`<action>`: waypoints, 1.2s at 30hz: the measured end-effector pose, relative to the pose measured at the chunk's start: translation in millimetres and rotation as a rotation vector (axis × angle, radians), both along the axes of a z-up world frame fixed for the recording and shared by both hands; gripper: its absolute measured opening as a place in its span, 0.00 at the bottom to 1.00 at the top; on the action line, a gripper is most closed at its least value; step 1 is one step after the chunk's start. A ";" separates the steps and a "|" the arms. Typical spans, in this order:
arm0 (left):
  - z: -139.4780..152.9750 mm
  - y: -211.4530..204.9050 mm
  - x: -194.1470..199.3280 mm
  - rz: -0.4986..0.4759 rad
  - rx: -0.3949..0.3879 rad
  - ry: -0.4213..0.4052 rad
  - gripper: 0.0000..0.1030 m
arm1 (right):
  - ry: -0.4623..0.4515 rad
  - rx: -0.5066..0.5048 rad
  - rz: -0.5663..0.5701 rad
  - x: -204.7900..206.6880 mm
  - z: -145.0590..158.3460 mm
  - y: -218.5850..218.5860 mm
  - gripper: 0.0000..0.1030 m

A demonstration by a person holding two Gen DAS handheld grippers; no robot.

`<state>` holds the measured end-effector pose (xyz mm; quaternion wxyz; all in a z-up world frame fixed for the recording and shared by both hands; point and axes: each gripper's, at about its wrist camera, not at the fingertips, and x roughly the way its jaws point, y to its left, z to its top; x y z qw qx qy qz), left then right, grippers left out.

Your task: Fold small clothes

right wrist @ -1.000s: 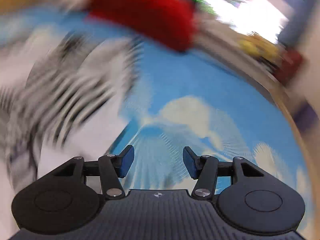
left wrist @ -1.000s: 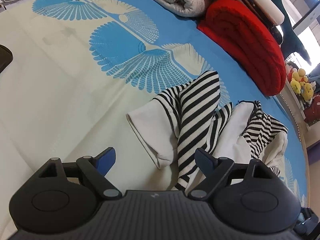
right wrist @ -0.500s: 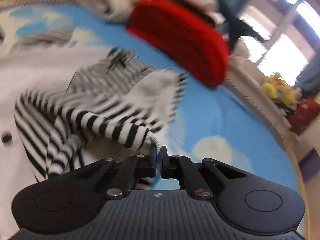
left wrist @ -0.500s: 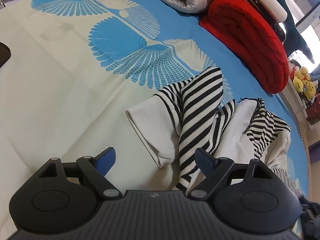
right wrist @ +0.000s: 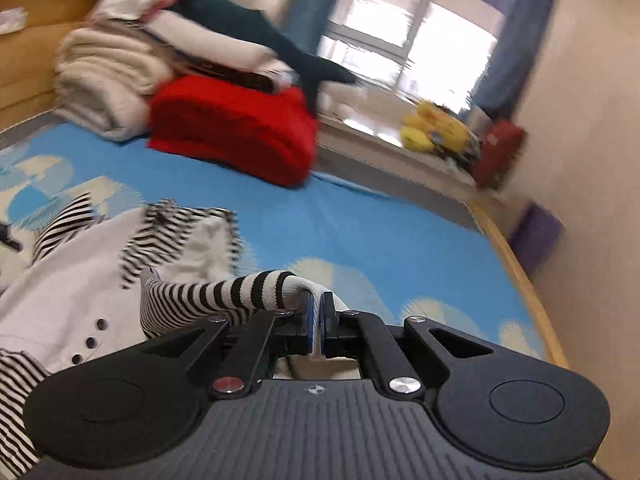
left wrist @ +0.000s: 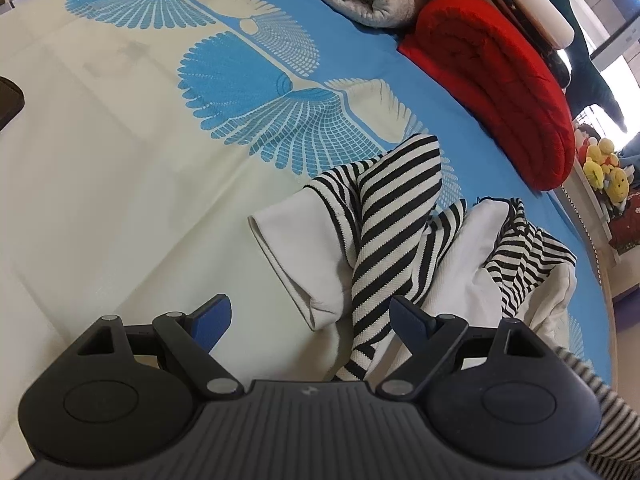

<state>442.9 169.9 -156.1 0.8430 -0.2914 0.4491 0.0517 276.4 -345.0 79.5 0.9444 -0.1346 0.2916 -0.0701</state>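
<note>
Between right gripper (right wrist: 316,322) fingers: striped sleeve (right wrist: 240,292).

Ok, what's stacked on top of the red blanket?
A dark teal garment and white bedding lie over the red blanket; motion blur hides exact items, and whatever sits beneath them is covered.

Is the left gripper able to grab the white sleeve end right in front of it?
Probably yes. The left gripper is open, and the white sleeve end lies just ahead on the bedspread with nothing over it.
</note>
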 end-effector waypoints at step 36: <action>-6.6 36.0 -1.4 -0.044 0.042 -0.056 0.87 | -0.063 0.358 -0.213 71.8 -207.9 63.9 0.80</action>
